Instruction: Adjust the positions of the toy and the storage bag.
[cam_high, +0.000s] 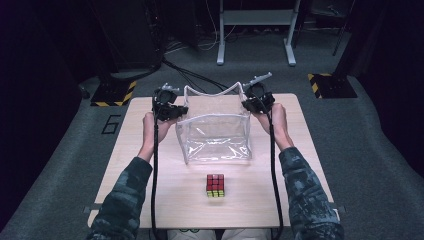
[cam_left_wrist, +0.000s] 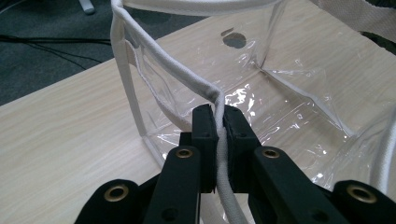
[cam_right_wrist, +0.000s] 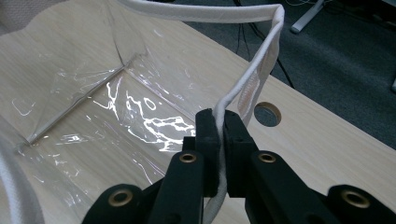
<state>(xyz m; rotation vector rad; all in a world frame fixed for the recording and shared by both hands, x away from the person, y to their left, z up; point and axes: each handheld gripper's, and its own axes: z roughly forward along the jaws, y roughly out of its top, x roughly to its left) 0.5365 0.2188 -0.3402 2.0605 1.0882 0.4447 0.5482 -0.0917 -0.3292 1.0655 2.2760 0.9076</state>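
While clamped: claws on bag rim

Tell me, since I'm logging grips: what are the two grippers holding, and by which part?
Both hold the clear bag by its white rim: the left gripper on one side edge, the right gripper on the opposite one.

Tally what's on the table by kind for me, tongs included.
Clear bag with white trim: 1
Puzzle cube: 1
Tongs: 2, left tongs and right tongs, each shut on the bag's white rim
Total: 4
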